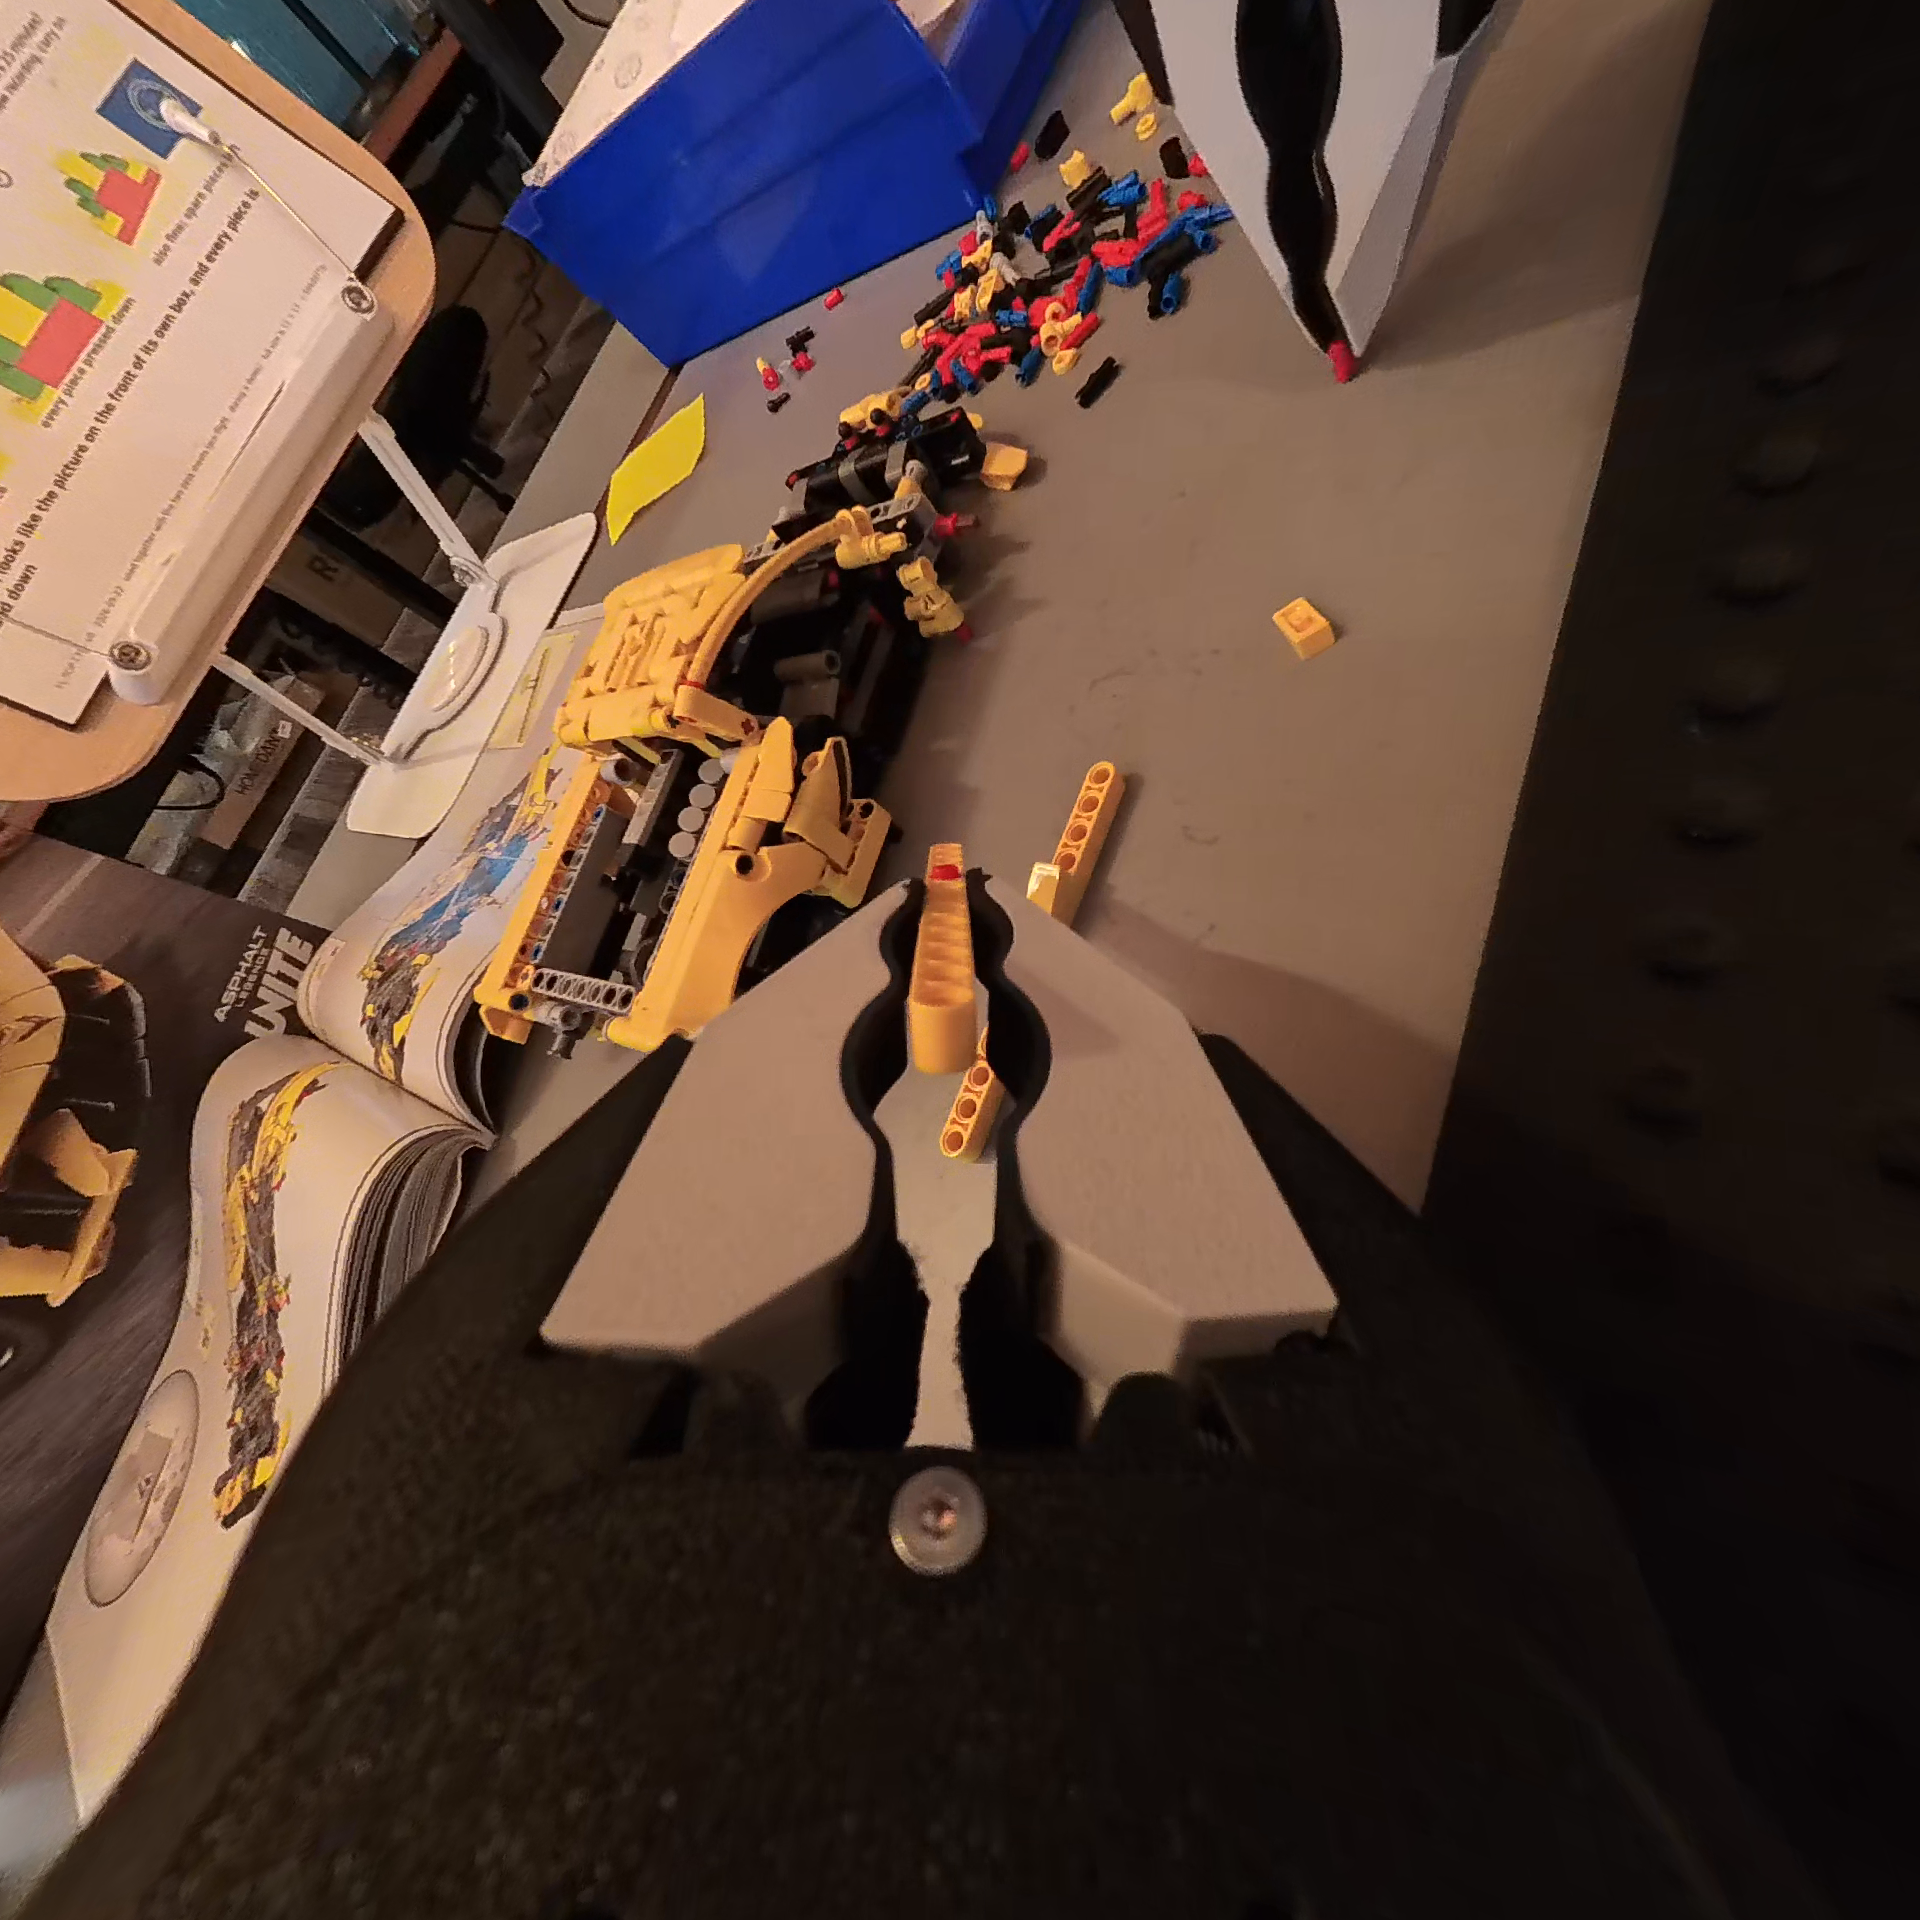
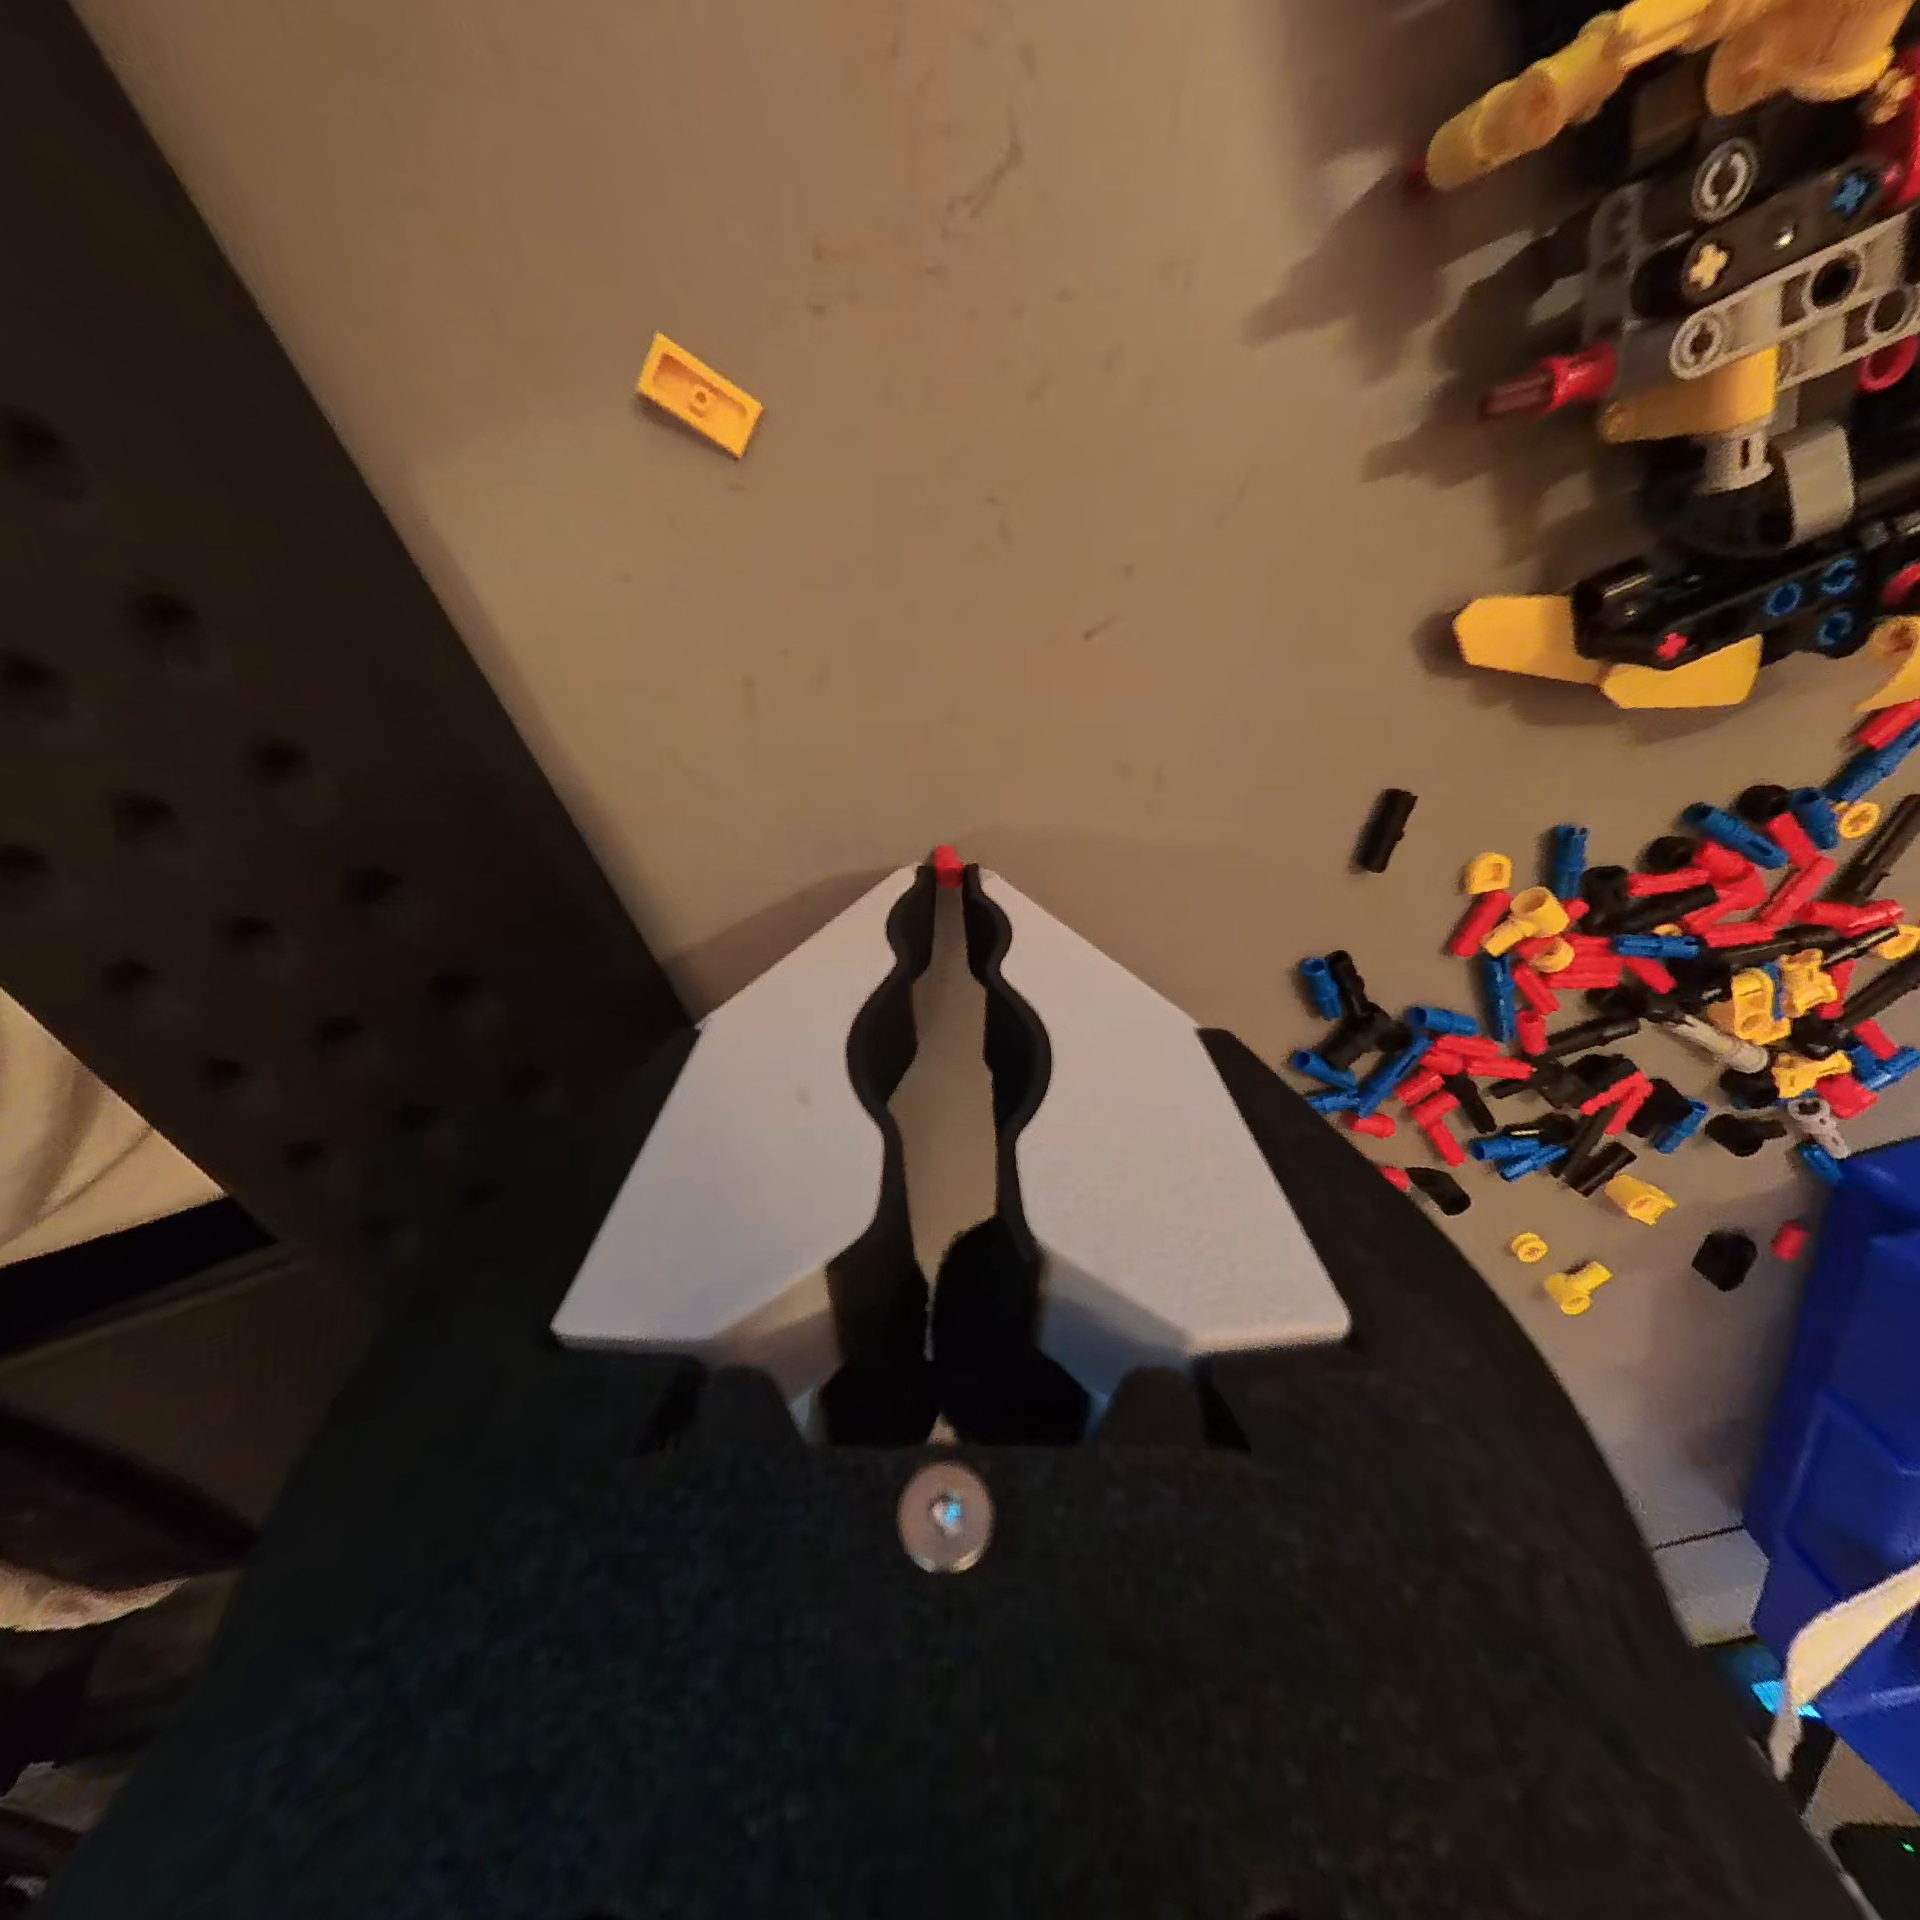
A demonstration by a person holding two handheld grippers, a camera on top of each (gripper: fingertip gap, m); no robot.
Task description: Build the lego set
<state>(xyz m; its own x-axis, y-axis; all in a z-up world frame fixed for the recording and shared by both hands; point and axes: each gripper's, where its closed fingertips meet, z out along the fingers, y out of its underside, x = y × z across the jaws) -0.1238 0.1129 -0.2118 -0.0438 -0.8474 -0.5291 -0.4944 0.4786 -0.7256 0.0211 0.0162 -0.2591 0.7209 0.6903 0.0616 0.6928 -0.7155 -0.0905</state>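
While its jaws pinch nearly shut on a yellow beam point(image 1: 943, 977) tipped with a red pin, the left gripper point(image 1: 948, 883) hangs over a grey table point(image 1: 1299, 883). One more yellow beam point(image 1: 1086, 831) lies just beyond it. Left of it sits a half-built yellow car point(image 1: 686, 831), beside an open manual point(image 1: 343, 1143). A single yellow plate point(image 1: 1304, 628) lies alone mid-table. Farther off spreads a pile of pins point(image 1: 1060, 301), uncountable, before two blue bins point(image 1: 758, 177). The right gripper point(image 2: 943, 871) clamps one red pin point(image 2: 943, 860) at its tips.
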